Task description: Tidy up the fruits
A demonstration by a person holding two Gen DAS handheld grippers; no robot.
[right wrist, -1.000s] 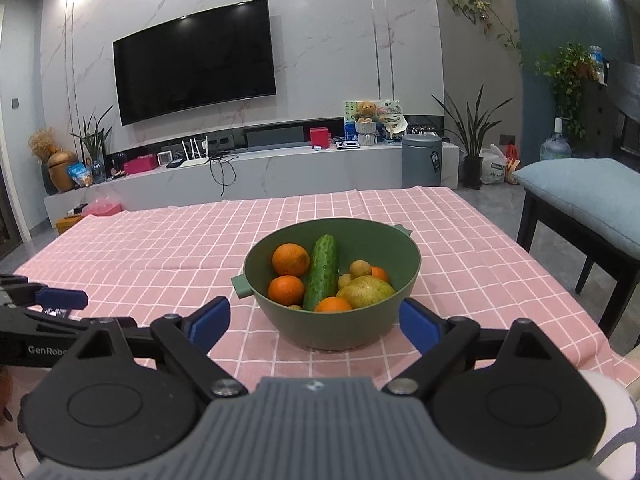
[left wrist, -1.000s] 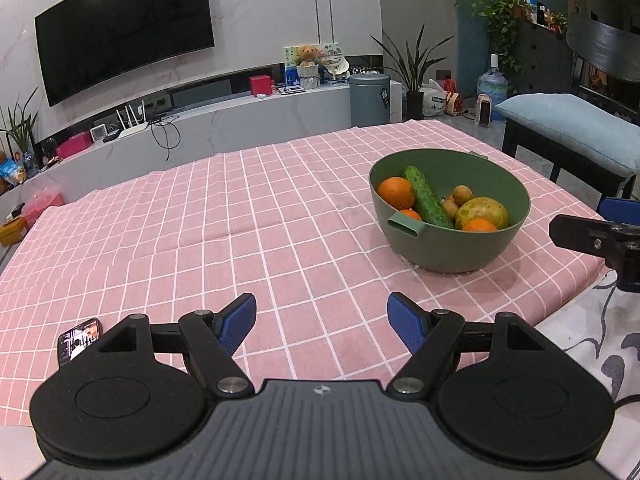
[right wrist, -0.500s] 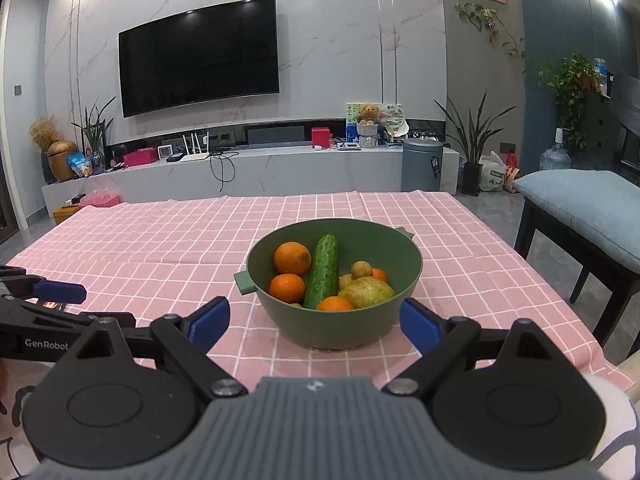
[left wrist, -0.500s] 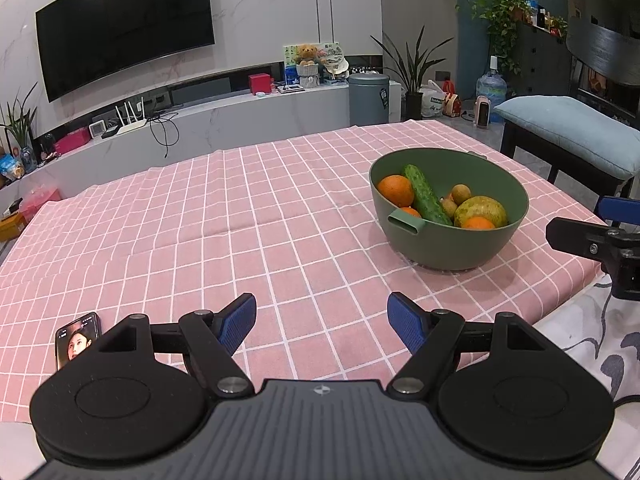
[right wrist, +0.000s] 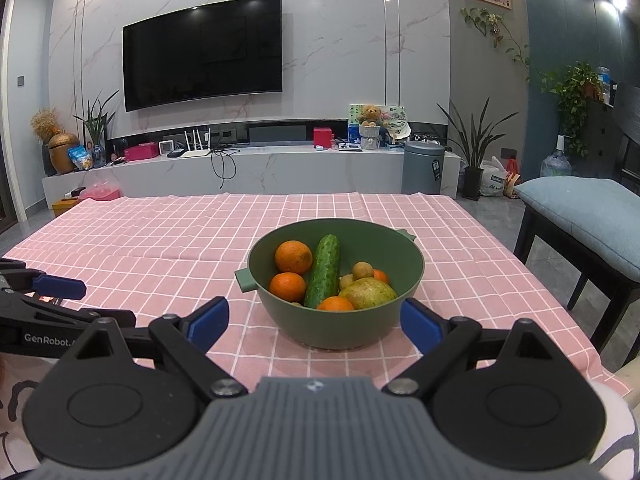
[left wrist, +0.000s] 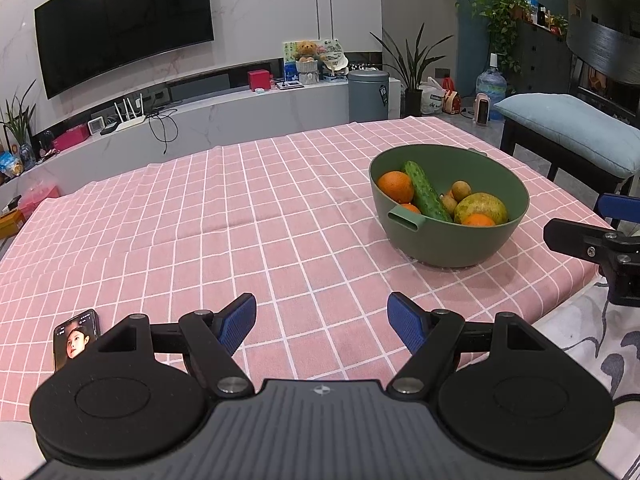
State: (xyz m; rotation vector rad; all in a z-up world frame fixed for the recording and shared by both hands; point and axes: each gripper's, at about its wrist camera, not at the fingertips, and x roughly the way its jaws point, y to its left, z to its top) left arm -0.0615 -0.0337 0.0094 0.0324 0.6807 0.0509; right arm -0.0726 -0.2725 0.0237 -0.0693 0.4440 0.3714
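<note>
wall: marble, TV (right wrist: 202, 50) | console (right wrist: 256, 168) below | bench (right wrist: 584, 216) right

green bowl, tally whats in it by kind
Counting what shows in the green bowl:
oranges: 4
cucumber: 1
large yellow-green fruit: 1
small tan round fruits: 2 clearly seen
total: 8 visible; more may lie hidden underneath

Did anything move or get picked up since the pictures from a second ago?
Nothing got picked up or put down. Both the left gripper and the right gripper hover open and empty as before. The green bowl and its fruit sit unmoved on the pink tablecloth; the views only shifted slightly.
</note>
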